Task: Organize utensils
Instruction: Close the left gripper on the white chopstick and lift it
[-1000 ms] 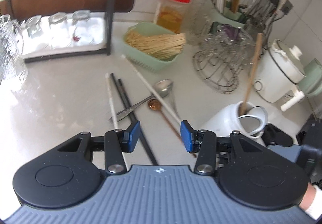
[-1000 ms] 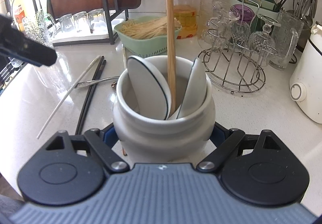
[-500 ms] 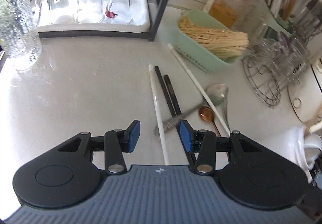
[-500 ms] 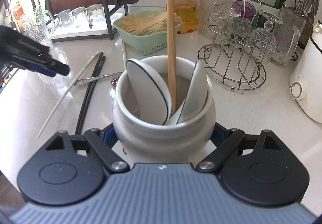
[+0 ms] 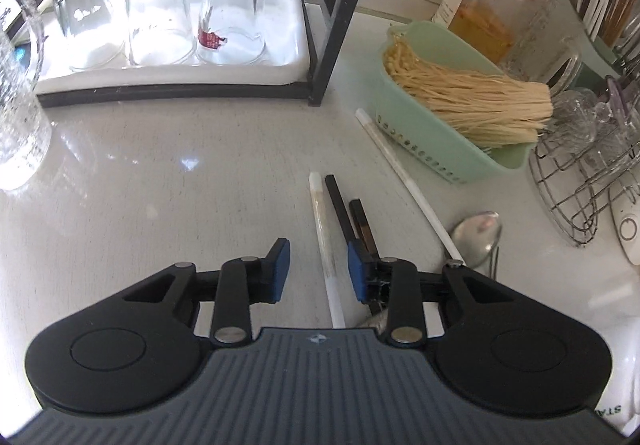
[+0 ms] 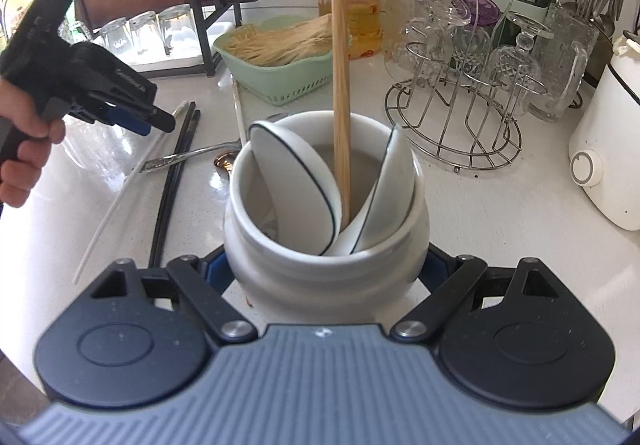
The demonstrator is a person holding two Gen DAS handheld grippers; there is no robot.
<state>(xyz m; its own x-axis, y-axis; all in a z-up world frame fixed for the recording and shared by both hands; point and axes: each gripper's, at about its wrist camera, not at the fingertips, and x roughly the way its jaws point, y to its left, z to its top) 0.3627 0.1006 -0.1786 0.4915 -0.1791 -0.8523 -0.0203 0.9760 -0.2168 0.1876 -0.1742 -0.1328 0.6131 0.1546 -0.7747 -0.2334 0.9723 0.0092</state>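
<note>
While the right gripper (image 6: 324,277) clamps the white jar (image 6: 320,265), the left gripper (image 5: 316,269) straddles a white chopstick (image 5: 326,245). Its jaws have just been closing, pads not yet touching it.

Counter (image 5: 160,173): chopsticks (image 5: 340,205) lie beside a spoon (image 5: 478,235) — basket (image 5: 440,133) behind them, glasses (image 5: 158,9) (upturned) on a tray (image 5: 280,61) further left; jar (image 6: 320,257) holds ladles (image 6: 296,185).
</note>
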